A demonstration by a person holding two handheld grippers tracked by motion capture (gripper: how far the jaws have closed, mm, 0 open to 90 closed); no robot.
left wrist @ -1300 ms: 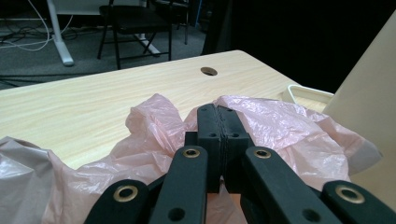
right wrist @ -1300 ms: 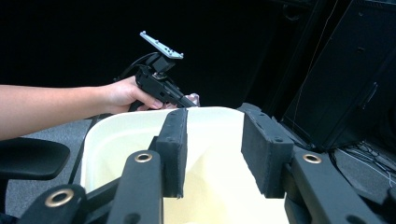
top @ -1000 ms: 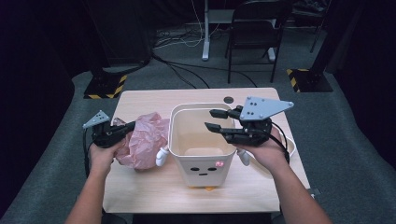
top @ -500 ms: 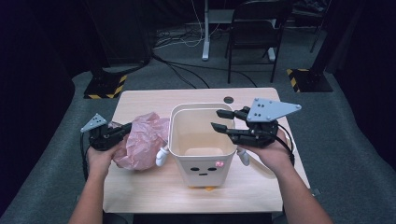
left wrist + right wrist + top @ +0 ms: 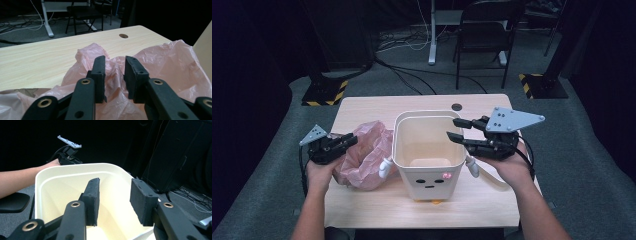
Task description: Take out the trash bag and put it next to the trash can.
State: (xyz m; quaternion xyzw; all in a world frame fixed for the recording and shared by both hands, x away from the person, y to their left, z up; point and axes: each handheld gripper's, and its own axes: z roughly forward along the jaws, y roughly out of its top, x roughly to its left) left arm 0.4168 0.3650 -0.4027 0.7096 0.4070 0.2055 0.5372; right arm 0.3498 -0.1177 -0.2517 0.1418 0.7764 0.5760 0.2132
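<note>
The pink bag (image 5: 364,160) lies crumpled on the table (image 5: 362,107), touching the left wall of the cream bin (image 5: 428,150). The left gripper (image 5: 346,142) sits at the bag's near-left edge; its jaws have just been opening and now stand apart, film bunched between them but not pressed (released, by the look). The right gripper (image 5: 456,129) hangs over the bin's right rim, jaws apart, nothing between them.

Handling judgement: the bag is thin film, very light, limp and slippery; it will sag and slide from a shallow pinch. Best hold is a gathered fold or the mouth edge (image 5: 113,60), taken deep between the pads. The bin is stiff and stable.
</note>
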